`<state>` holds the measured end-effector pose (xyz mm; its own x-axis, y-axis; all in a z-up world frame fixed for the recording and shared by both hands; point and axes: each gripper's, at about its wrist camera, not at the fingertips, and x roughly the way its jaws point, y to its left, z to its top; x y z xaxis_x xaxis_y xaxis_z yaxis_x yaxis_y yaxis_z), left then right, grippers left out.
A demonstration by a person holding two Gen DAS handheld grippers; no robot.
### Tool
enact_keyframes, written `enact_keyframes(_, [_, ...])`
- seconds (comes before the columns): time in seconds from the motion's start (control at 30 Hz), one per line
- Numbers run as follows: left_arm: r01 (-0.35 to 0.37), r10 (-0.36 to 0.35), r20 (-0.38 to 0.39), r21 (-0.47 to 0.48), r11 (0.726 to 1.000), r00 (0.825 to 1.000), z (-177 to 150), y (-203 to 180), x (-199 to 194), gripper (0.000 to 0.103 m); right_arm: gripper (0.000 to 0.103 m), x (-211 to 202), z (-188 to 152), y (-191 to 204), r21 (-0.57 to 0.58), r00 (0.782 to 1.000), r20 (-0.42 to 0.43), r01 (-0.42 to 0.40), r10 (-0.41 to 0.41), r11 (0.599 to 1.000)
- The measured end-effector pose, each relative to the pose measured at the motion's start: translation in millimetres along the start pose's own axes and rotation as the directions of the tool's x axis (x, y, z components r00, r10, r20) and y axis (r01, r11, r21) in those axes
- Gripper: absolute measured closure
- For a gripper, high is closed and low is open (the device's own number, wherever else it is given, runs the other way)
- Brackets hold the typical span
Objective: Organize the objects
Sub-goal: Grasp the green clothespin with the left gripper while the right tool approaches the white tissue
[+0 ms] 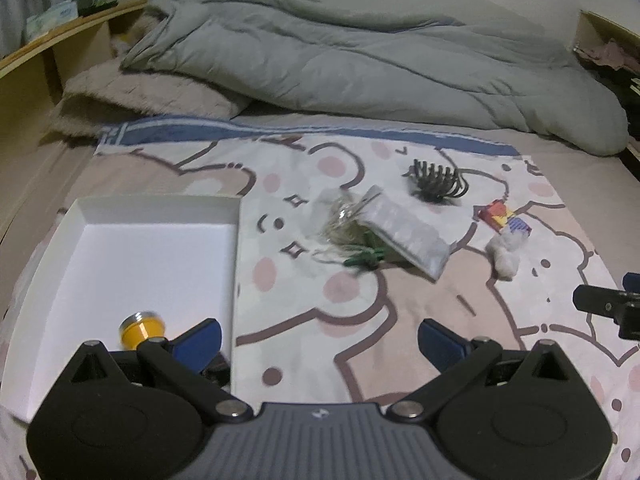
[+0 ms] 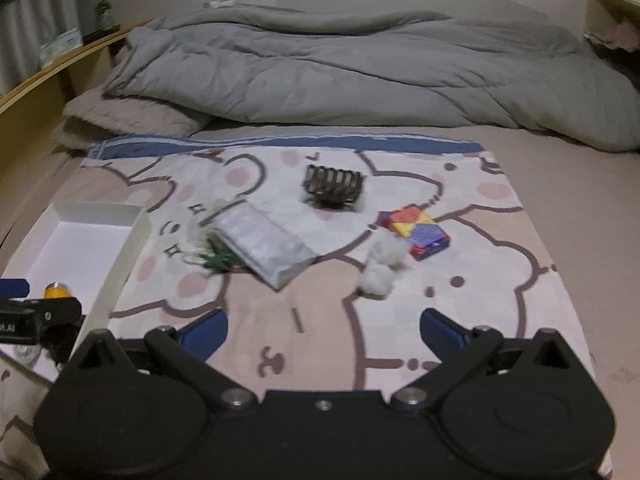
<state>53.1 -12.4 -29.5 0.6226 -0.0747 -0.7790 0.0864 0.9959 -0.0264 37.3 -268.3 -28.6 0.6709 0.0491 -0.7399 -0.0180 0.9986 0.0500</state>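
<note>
Bed [image 2: 540,168] carries everything. Grey duvet [image 2: 360,68] bunched along the far side, bear-print cloth [image 2: 320,320] spread flat nearer the cameras, with the clutter on it.

White open box [image 1: 160,208] sits on the cloth's left edge. Only thing inside is a yellow-and-silver cylinder [image 1: 142,330], lying loose near the box's near end and slightly blurred, so it may be rolling.

Left gripper [image 1: 318,338]: fingers wide, holding nothing, straddling the box's right wall. Right gripper [image 2: 322,330]: fingers wide, empty, over bare cloth short of the pile.

Not yet in the box, largest first:
- silver-white flat packet [image 2: 264,246], propped on a clear bag of wire [image 1: 344,220] and a green plastic piece [image 2: 218,260]
- black claw hair clip [image 2: 334,186], farther back
- colourful small box [image 2: 416,234]
- white cotton wad [image 2: 382,264], touching the colourful box

Risks, my read:
- Packet overlaps bag and green piece. Grabbing it will likely drag or flip those.
- Cotton is soft and sits against the colourful box. Closing on one may snag the other.
- Soft bedding: pressing down sinks the cloth, things slide.
- Cylinder can roll if the box gets nudged, and the left gripper is right at its wall.

Nothing blocks the right gripper's path to cotton or packet.
</note>
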Motion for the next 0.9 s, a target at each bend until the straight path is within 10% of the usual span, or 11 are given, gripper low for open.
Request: enact_keyframes(0.9, [0.1, -0.1, 0.076, 0.0, 0.995, 0.992, 42.4, -32.6, 114.2, 0.047, 0.026, 110.7, 39.1, -64.2, 0.358, 0.994, -0.033, 0.109, -0.105, 0.927])
